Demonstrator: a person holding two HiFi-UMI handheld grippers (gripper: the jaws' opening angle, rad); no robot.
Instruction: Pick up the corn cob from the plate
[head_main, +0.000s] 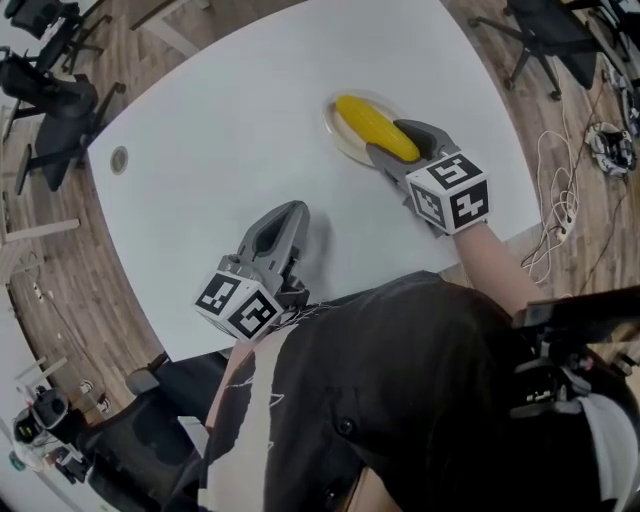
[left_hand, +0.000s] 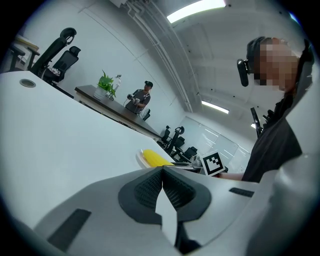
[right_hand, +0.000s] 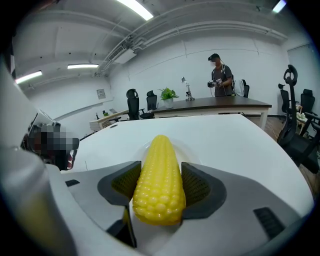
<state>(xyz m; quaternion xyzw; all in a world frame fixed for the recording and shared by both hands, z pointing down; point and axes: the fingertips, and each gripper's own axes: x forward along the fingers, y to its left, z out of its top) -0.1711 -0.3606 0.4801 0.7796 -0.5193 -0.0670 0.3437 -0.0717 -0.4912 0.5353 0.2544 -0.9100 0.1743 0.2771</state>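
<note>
A yellow corn cob (head_main: 375, 127) lies over a small white plate (head_main: 334, 112) at the far right of the white table (head_main: 220, 120). My right gripper (head_main: 400, 143) has a jaw on each side of the cob's near end. In the right gripper view both dark pads press against the corn cob (right_hand: 160, 175), so the right gripper (right_hand: 161, 172) is shut on it, with the plate (right_hand: 186, 148) just behind. My left gripper (head_main: 290, 210) rests on the table near the front edge. Its jaws are shut with nothing between them (left_hand: 162, 170). From there the corn cob (left_hand: 155, 159) shows far off.
A round cable grommet (head_main: 119, 159) sits in the table at the far left. Office chairs (head_main: 50, 95) stand around the table on the wooden floor, and cables (head_main: 565, 200) lie at the right. Another person (right_hand: 220, 75) stands at a distant desk.
</note>
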